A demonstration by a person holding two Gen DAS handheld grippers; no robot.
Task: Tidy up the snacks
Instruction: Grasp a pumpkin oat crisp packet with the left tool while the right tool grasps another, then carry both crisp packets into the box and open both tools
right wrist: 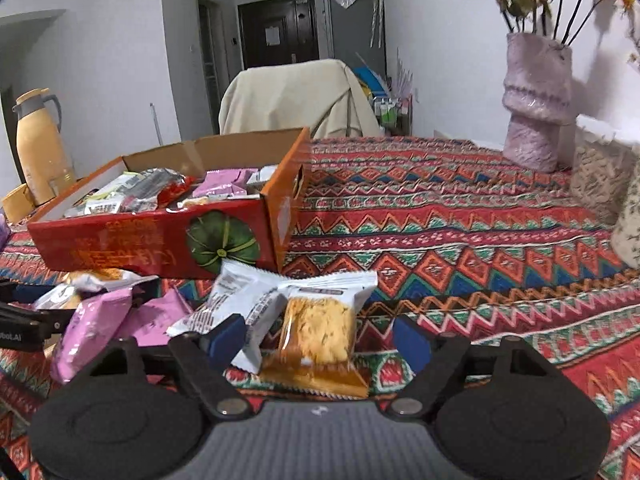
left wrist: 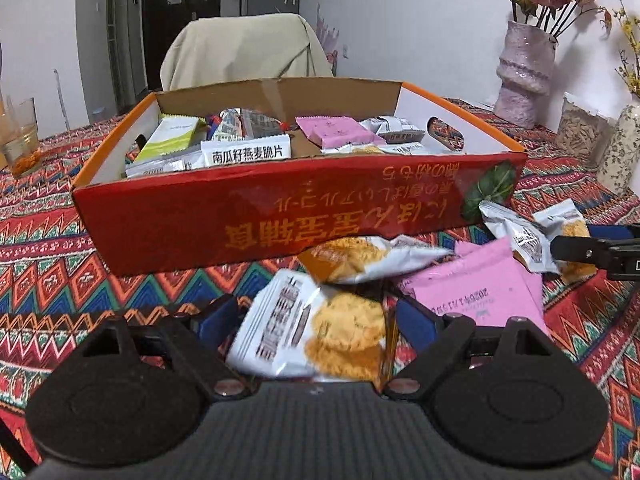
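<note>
A red cardboard box [left wrist: 280, 220] [right wrist: 140, 248] sits on the patterned tablecloth with several snack packets inside. Loose packets lie in front of it. My left gripper [left wrist: 316, 316] is open around a white cookie packet [left wrist: 320, 332] lying on the cloth, its blue pads [left wrist: 218, 316] close beside the edges. Pink packets [left wrist: 472, 292] [right wrist: 92, 328] lie to its right. My right gripper [right wrist: 320, 340] is open over a clear packet of yellow crackers [right wrist: 318, 328], with a gap at the right pad [right wrist: 412, 344]. A white packet [right wrist: 240, 300] overlaps its left finger. Each gripper shows at the other view's edge [left wrist: 592, 248] [right wrist: 24, 320].
A pink vase of roses [left wrist: 524, 76] [right wrist: 536, 104] stands at the back right beside a jar [left wrist: 580, 136]. A glass [left wrist: 20, 136] and a yellow thermos [right wrist: 40, 144] stand at the left. A covered chair [left wrist: 244, 52] is behind the table. Bare tablecloth [right wrist: 480, 220] lies right of the box.
</note>
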